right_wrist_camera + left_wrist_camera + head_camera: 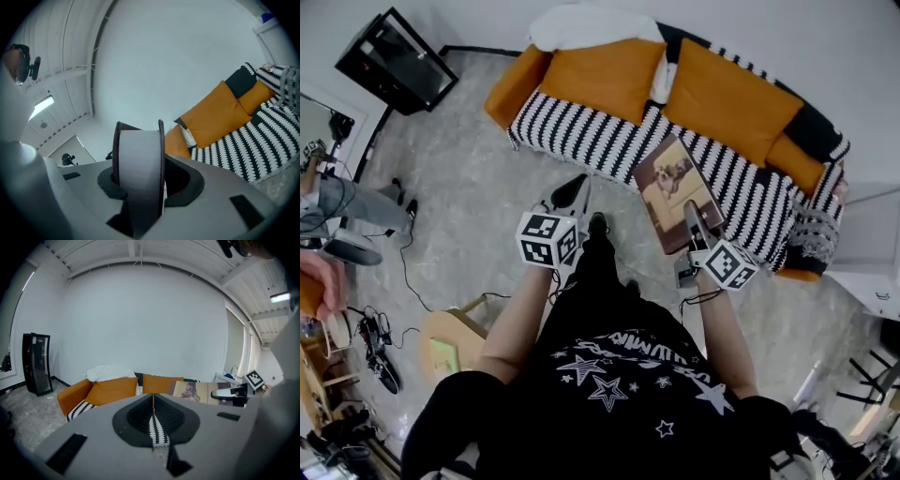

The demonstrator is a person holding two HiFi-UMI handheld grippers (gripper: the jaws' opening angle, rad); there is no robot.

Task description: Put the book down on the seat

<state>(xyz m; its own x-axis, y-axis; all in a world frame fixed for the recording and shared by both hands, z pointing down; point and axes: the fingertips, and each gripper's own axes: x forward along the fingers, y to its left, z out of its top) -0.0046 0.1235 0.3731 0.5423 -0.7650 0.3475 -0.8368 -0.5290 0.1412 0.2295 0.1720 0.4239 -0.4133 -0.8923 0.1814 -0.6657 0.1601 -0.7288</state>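
Note:
A thick book (675,192) with a dog picture on its cover is held out over the front edge of the sofa's black-and-white striped seat (609,141). My right gripper (695,219) is shut on its near edge. In the right gripper view the book's page edge (138,154) fills the gap between the jaws of the right gripper (139,183). My left gripper (577,187) hangs over the floor just left of the book, shut and empty. In the left gripper view its jaws (153,399) meet in a line, with the book (192,391) off to the right.
Two orange cushions (600,75) and a white blanket (591,23) lie at the sofa's back, a patterned throw (811,239) at its right end. A black cabinet (394,61) stands far left. A wooden stool (450,347), cables and shoes lie by my left side.

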